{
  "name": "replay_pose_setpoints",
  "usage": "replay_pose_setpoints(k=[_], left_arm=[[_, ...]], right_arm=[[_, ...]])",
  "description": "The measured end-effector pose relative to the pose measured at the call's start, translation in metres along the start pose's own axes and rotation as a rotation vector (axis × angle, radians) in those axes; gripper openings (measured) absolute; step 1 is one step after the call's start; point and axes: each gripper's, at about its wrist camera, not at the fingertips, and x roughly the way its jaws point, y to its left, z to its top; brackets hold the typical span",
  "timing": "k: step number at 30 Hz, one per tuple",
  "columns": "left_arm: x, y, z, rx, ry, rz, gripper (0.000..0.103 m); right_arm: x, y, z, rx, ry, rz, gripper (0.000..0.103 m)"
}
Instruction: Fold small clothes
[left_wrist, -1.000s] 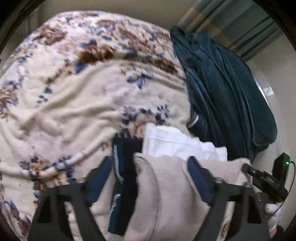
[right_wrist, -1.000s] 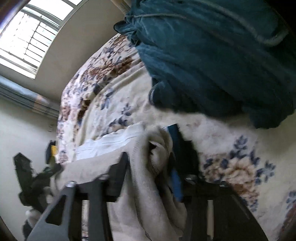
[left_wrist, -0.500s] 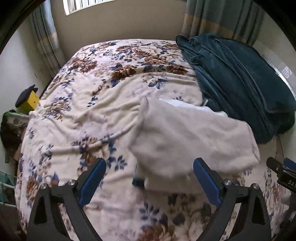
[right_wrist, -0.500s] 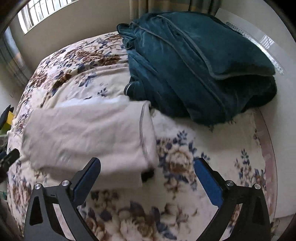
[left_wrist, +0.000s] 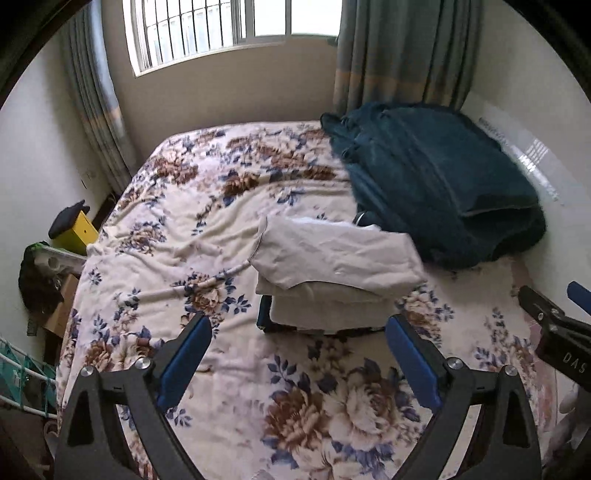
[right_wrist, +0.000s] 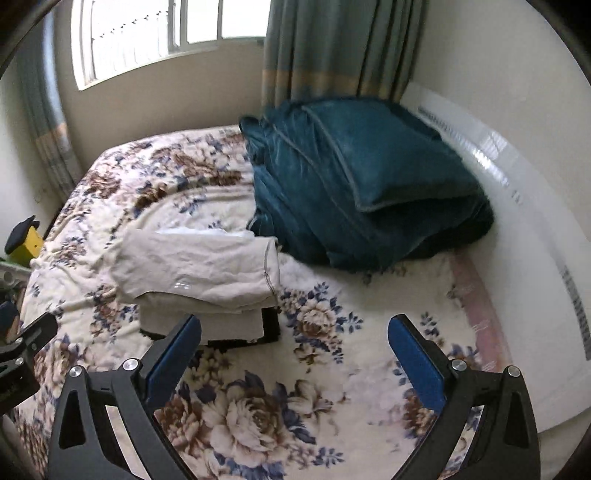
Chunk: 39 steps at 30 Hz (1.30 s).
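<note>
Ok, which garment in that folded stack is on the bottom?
The dark navy garment is at the bottom, lying on the floral blanket; only its edge shows. Above it sits a cream piece, with the beige garment on top.

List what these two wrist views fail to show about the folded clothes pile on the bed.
- Dark garment at the bottom: only an edge peeks out in both views; the beige garment covers it.
- White item behind the pile: only a strip shows; beige cloth hides the rest.
- Pile's far side: hidden in both views, next to the teal blanket.
- Number of layers: unclear in either view.
</note>
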Motion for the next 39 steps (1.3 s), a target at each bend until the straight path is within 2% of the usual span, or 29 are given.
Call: replay_pose_setpoints(k=[4, 8, 13, 19, 28, 29, 39], left_arm=[[-0.056, -0.006, -0.008, 0.022, -0.061, 0.016, 0.096], [-0.097, -0.011, -0.018, 0.029, -0.087, 0.002, 0.096], [-0.137, -0.017, -0.032, 0.017, -0.127, 0.013, 0.096], [-0.173, -0.021, -0.046, -0.01, -0.161, 0.013, 0.096], [-0.209, -0.027, -0.057, -0.006, -0.209, 0.041, 0.099], [-0.211, -0.027, -0.057, -0.008, -0.209, 0.045, 0.103], [-0.224, -0.028, -0.064, -0.039, -0.242, 0.068, 0.103]], right_arm=[[-0.065, -0.009, -0.008, -0.01, -0.048, 0.026, 0.102], [-0.128, -0.018, -0.02, -0.021, -0.098, 0.041, 0.102], [-0.19, -0.036, -0.034, -0.005, -0.141, 0.059, 0.102], [-0.242, -0.054, -0.042, 0.001, -0.19, 0.071, 0.102], [-0.283, -0.061, -0.05, -0.014, -0.229, 0.105, 0.103], [-0.284, -0.061, -0.051, -0.015, -0.231, 0.109, 0.103], [-0.292, -0.066, -0.053, -0.013, -0.245, 0.121, 0.103]])
